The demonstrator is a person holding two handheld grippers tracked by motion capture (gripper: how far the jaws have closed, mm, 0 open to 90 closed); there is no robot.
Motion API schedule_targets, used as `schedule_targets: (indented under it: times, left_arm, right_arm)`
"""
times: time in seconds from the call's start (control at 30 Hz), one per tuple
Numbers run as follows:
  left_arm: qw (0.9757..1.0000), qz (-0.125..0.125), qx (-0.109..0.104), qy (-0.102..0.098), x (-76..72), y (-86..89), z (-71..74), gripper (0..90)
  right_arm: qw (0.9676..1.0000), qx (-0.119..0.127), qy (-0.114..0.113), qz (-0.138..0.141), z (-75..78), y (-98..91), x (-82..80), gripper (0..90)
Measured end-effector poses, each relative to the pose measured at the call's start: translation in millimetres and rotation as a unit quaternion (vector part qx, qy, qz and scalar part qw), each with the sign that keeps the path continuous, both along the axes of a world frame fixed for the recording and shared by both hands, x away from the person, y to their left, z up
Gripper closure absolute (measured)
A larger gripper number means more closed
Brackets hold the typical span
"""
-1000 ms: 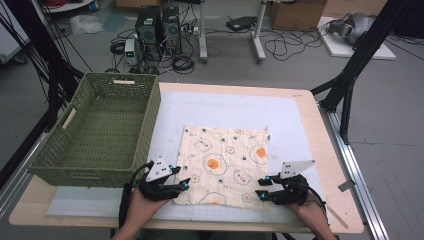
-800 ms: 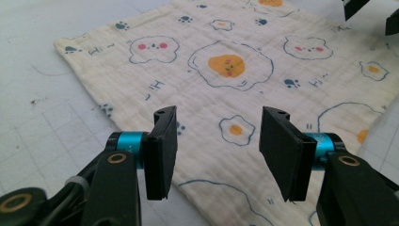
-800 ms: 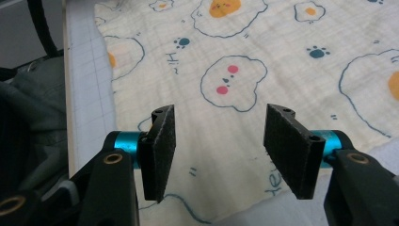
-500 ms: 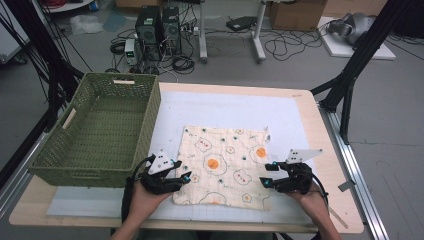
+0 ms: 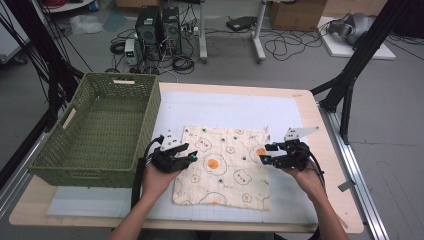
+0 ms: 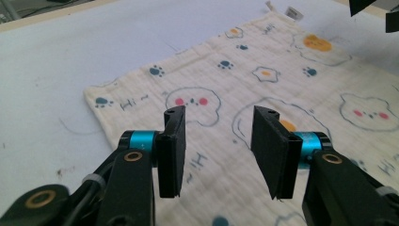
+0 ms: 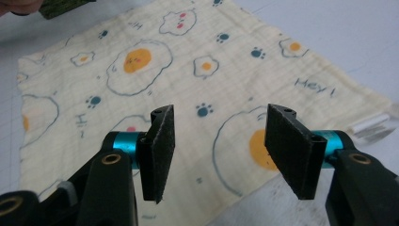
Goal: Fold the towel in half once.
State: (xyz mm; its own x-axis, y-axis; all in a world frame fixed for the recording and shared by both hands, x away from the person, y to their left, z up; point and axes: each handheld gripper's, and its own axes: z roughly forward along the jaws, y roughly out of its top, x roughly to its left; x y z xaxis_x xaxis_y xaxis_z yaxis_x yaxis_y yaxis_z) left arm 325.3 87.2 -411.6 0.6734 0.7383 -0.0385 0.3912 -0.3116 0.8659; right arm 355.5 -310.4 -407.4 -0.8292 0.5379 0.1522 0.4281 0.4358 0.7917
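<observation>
- High view: the cloth (image 5: 225, 167), printed with eggs and paws, lies flat on the tabletop (image 5: 235, 107), just to the right of the green basket (image 5: 100, 127). The left tool (image 5: 191, 156) sits at the cloth's left edge, between cloth and basket; the right tool (image 5: 264, 154) sits at the cloth's opposite edge, on the side away from the basket. Both tips point inward over the cloth, toward each other.
- The cloth is near square, with no clear long axis. Each hand is nearest its own side edge, so in my judgement the coming grasp is one edge per hand.
- Left gripper view: the left tool (image 6: 219, 150) stands open. Its jaws have just been closing, with nothing pinched between them; the cloth lies below and ahead, its corner on the basket side in sight. The height above the fabric cannot be told.
- Right gripper view: the right tool (image 7: 230, 150) is likewise open, its jaws just narrowed and empty. This view adds a white label (image 7: 371, 125) at the cloth's corner and a bit of the basket beyond the cloth.
</observation>
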Motion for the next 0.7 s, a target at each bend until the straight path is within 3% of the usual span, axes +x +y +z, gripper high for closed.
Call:
schedule_targets:
  times: [0.03, 0.23, 0.33, 0.53, 0.63, 0.7]
  left_arm:
    - [1.0, 0.002, 0.008, 0.0, 4.4, -1.5, 1.0, 57.4]
    - [0.9991, 0.041, -0.004, 0.009, 29.4, -5.7, -3.6, 60.3]
    - [0.997, 0.068, 0.009, 0.037, 41.2, -3.2, -16.2, 60.1]
    - [0.9909, 0.119, 0.032, 0.053, 51.7, 3.4, -26.7, 60.4]
    - [0.9884, 0.126, 0.05, 0.069, 55.8, 4.0, -33.2, 61.7]
    - [0.9883, 0.126, 0.051, 0.07, 56.9, 4.5, -35.0, 62.8]
  right_arm:
    - [1.0, -0.004, -0.002, -0.002, 2.2, 1.8, 3.6, 44.9]
    - [0.9994, -0.027, -0.003, -0.021, 4.3, 4.5, 29.0, 45.6]
    - [0.9988, -0.035, 0.002, -0.035, -2.4, 2.7, 36.9, 46.4]
    - [0.9969, -0.052, 0.008, -0.059, -16.4, 2.9, 48.0, 51.5]
    - [0.9953, -0.064, 0.017, -0.071, -26.2, 3.4, 54.0, 53.6]
    - [0.9945, -0.068, 0.024, -0.076, -31.6, 4.2, 56.7, 54.5]
